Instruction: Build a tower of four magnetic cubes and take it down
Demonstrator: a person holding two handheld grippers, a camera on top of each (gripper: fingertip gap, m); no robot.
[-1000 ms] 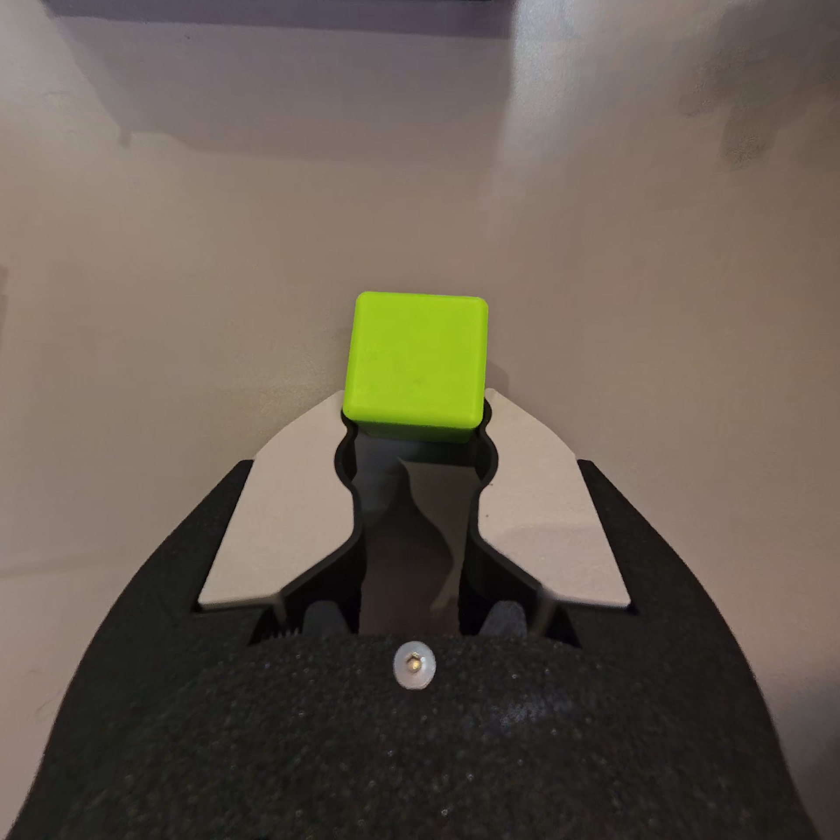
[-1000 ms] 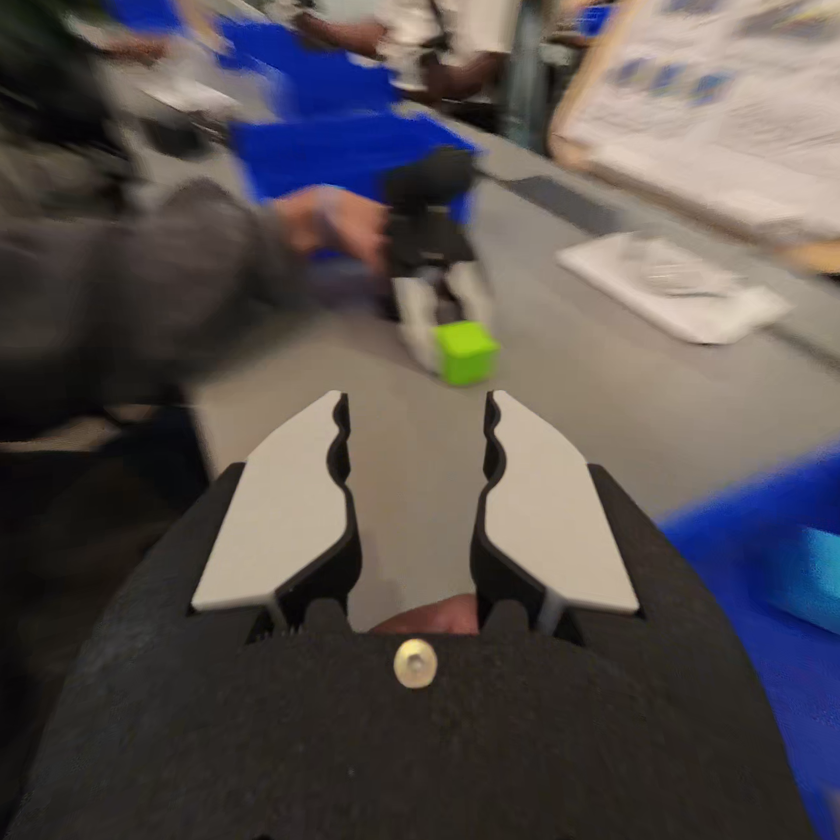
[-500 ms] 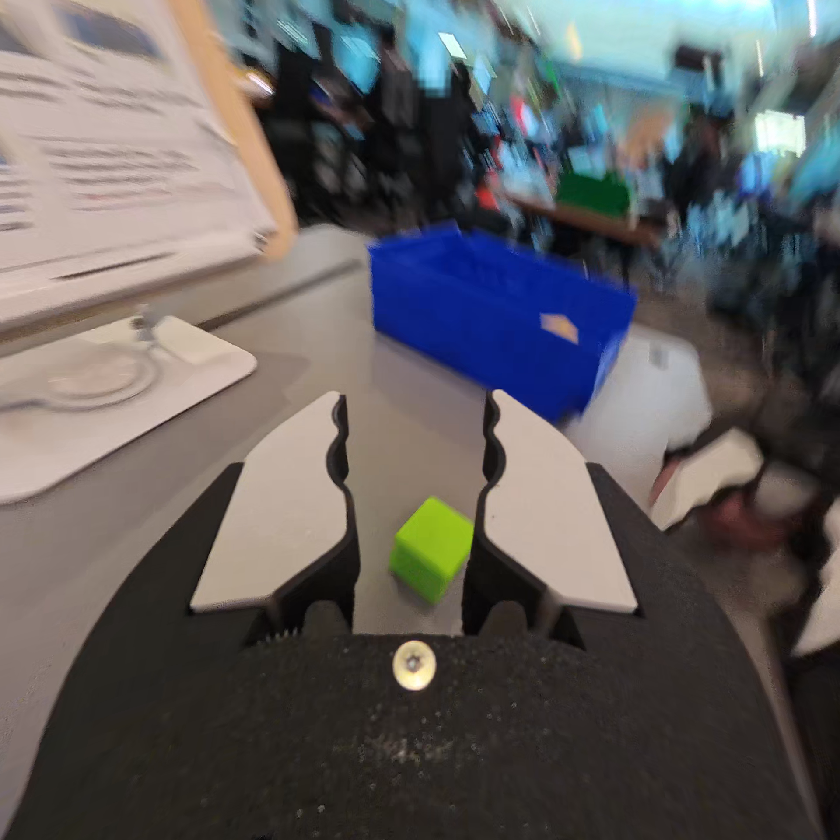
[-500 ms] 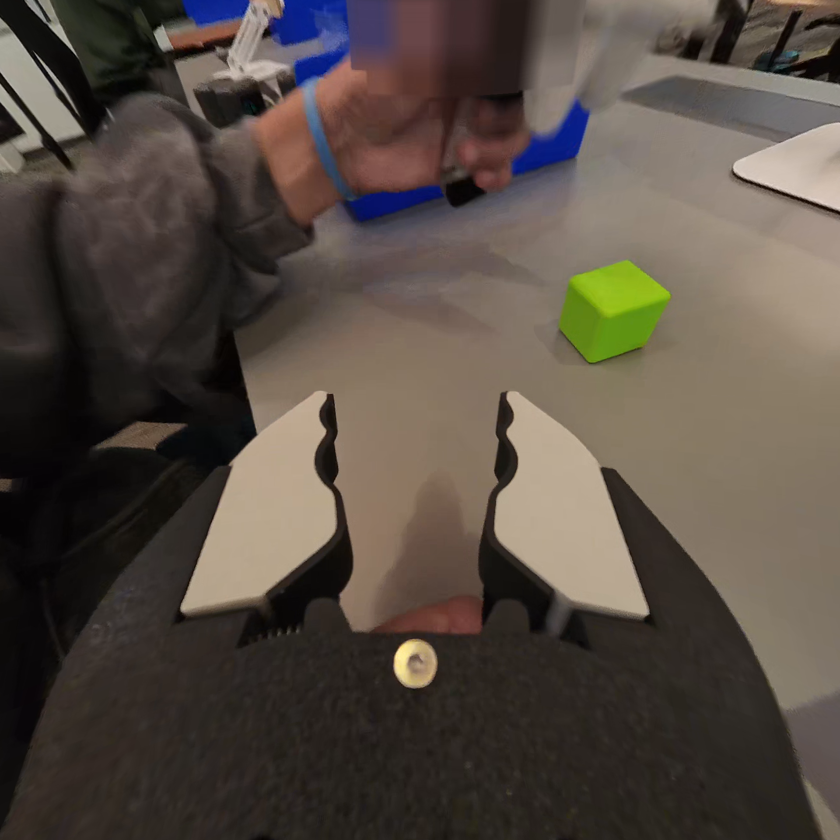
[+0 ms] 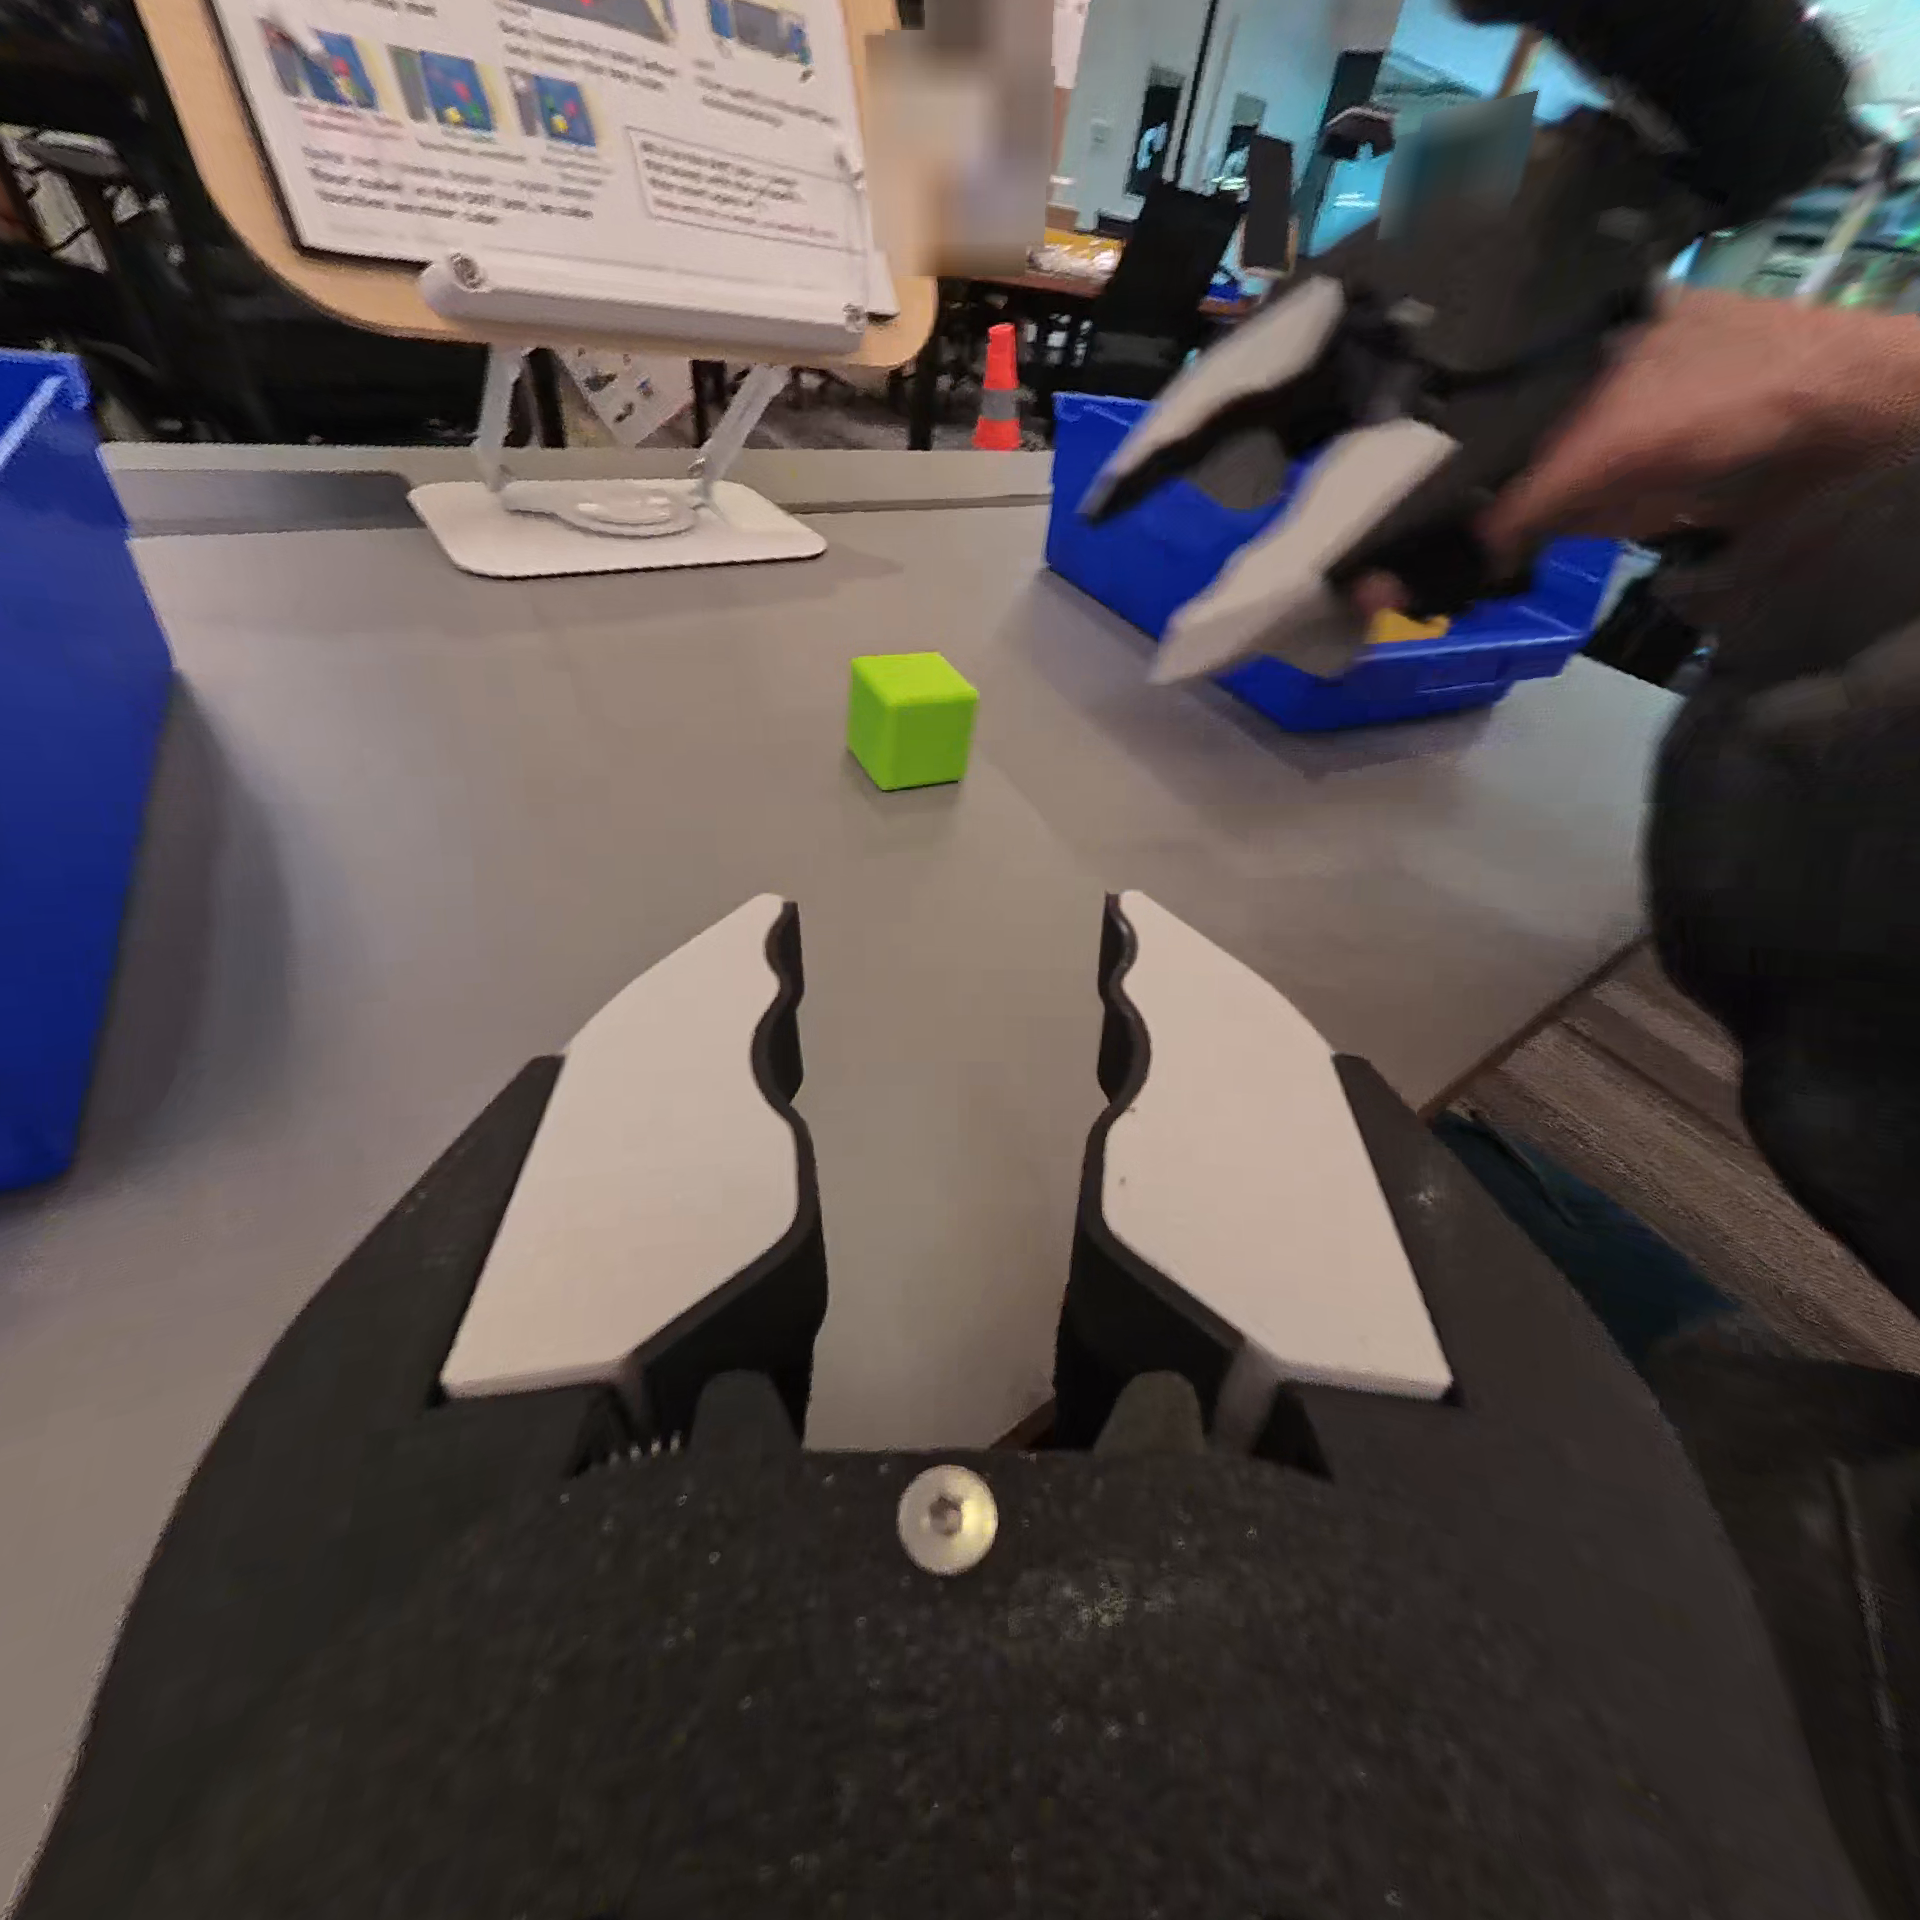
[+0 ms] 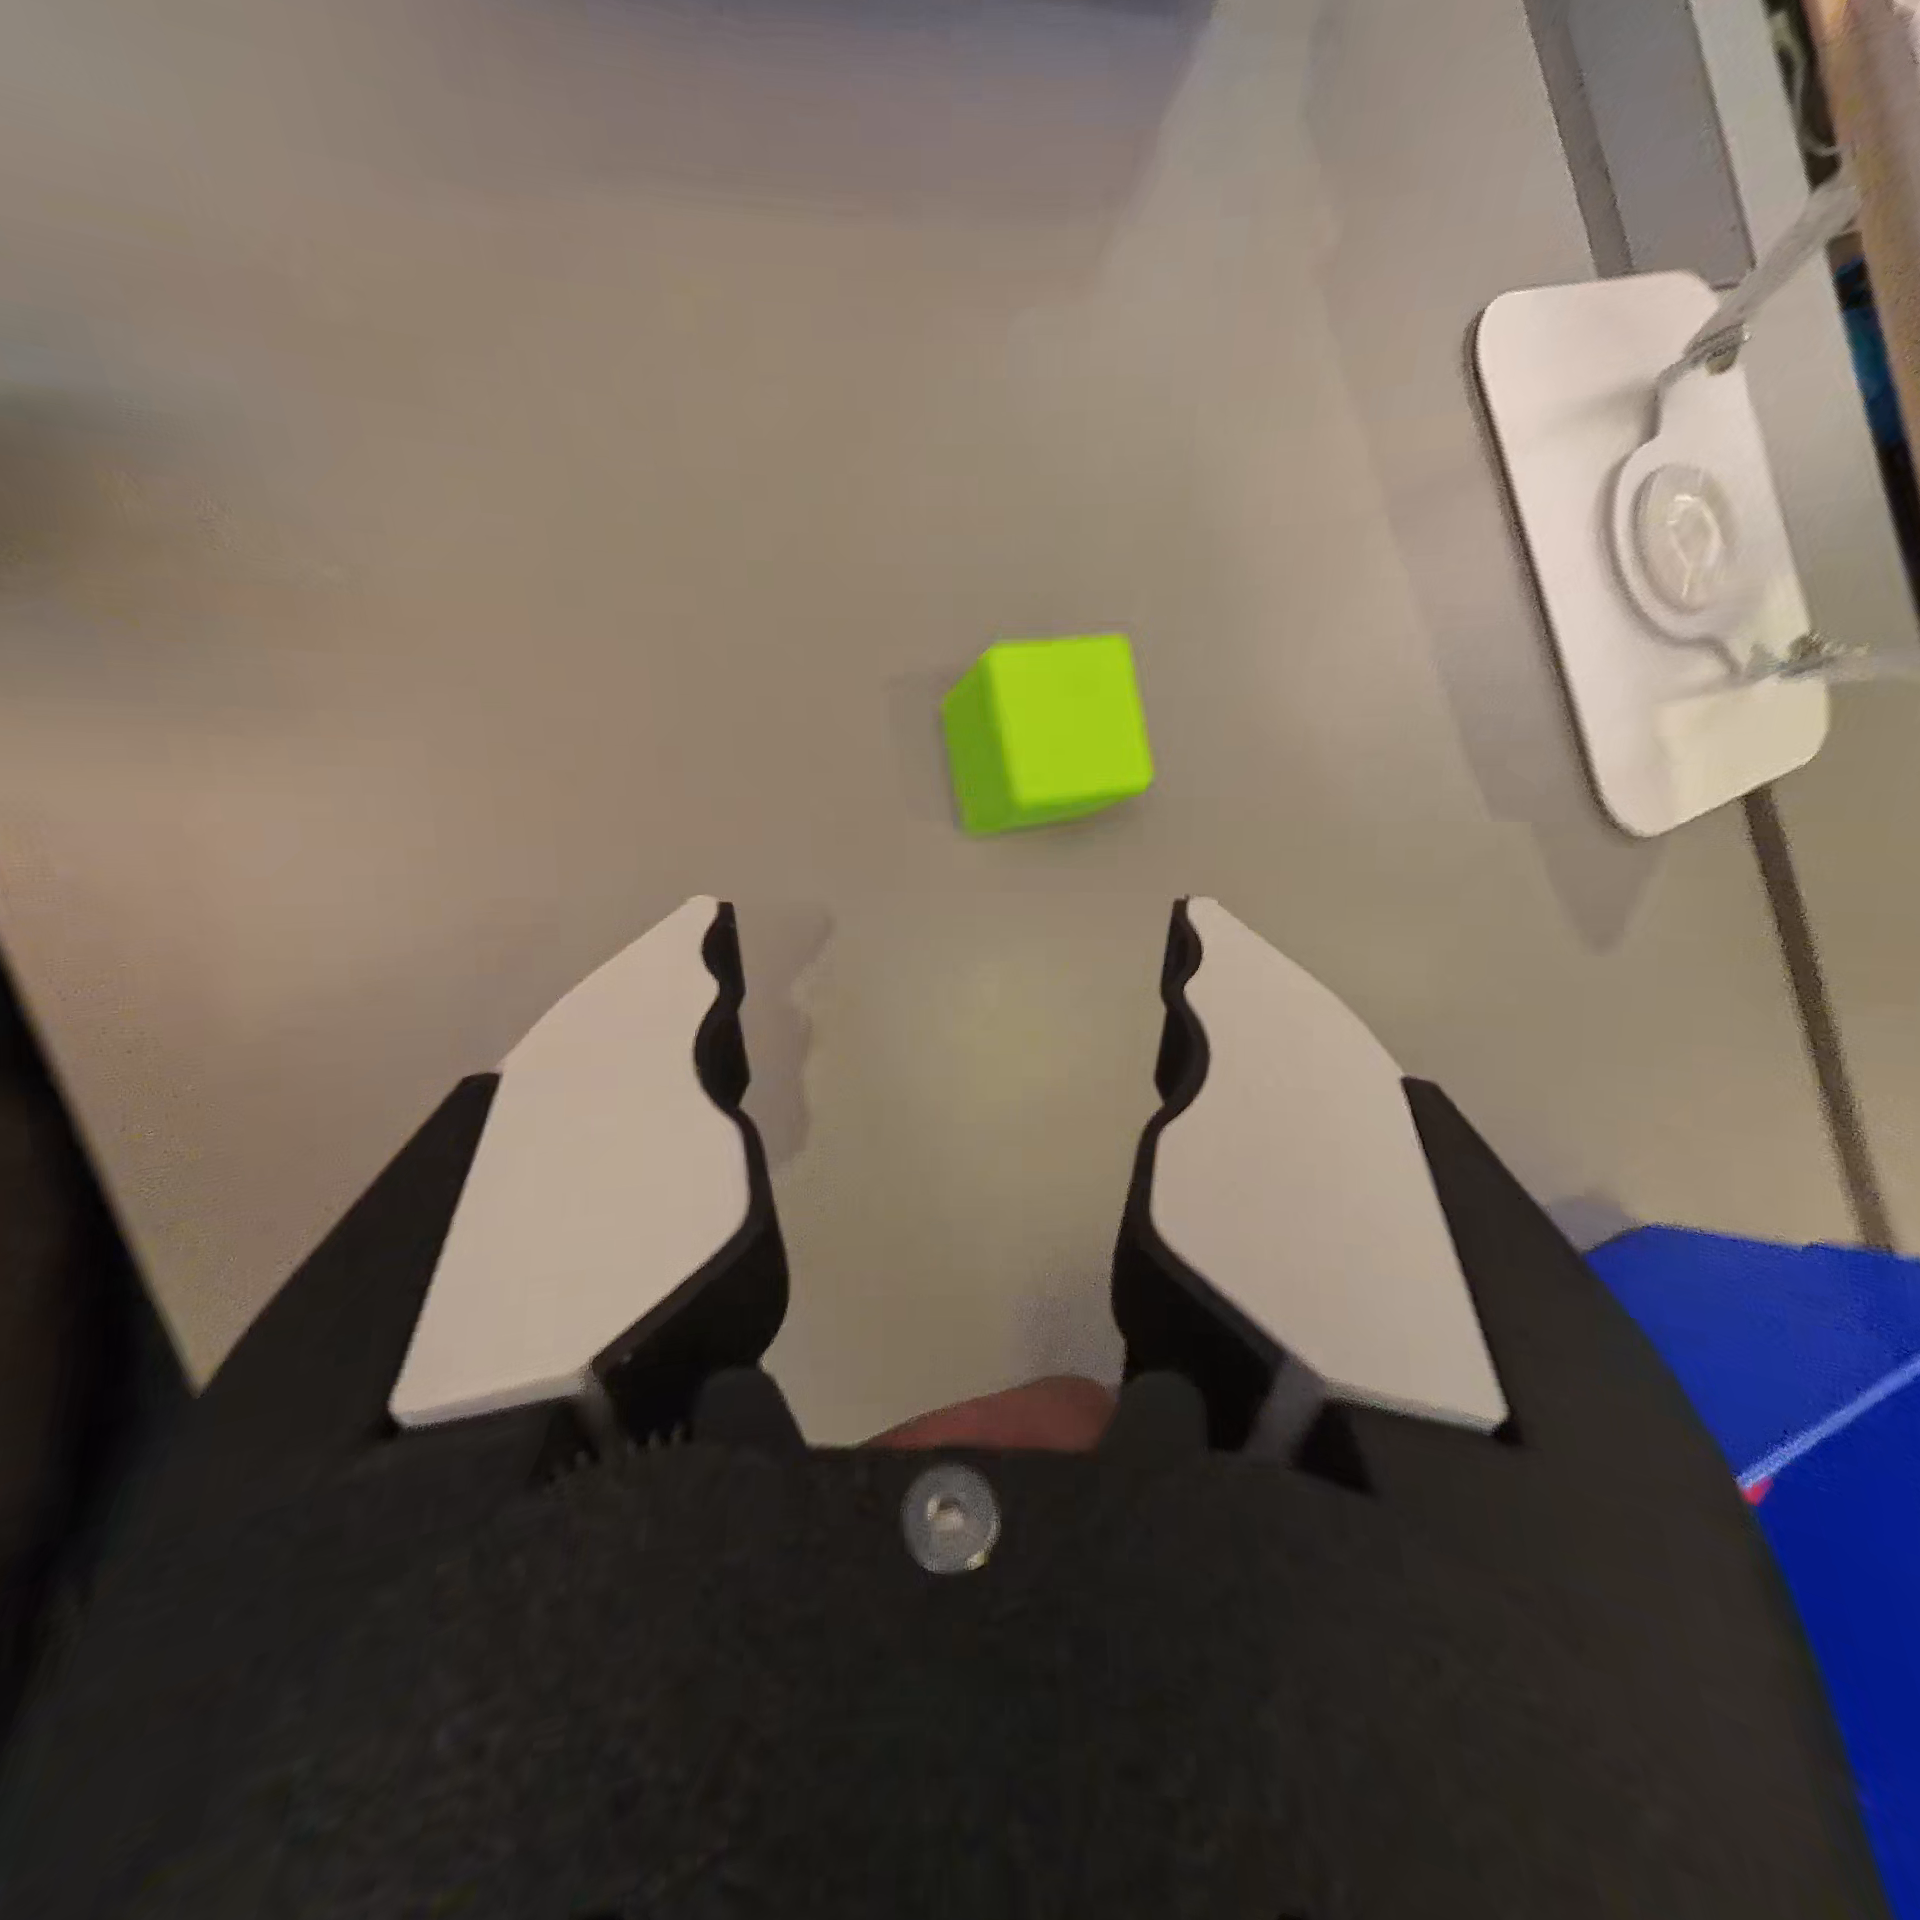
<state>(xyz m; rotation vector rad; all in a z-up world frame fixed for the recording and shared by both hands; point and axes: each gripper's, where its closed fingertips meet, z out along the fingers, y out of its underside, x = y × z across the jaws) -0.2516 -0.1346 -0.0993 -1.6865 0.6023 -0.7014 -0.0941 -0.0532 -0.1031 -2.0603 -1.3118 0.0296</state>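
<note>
The green cube (image 5: 912, 719), gripped between the left gripper's fingers a second ago, is now left standing alone on the grey table (image 5: 520, 810), well ahead of the left gripper (image 5: 949, 940), which has been drawn back. Both grippers are seen with jaws parted and nothing held. The cube is a plain bright lime block with rounded edges, resting flat. In the right wrist view it is found just beyond the tips of the right gripper (image 6: 951, 940), which is now looking steeply down at the table. To the right of the left gripper, a blue bin (image 5: 1382, 665) is set on the table; something yellow (image 5: 1405, 627) is glimpsed inside it. Another blue bin (image 5: 62, 790) is placed at the left. Beyond the cube a white stand (image 5: 623, 525) with a board is seen.
</note>
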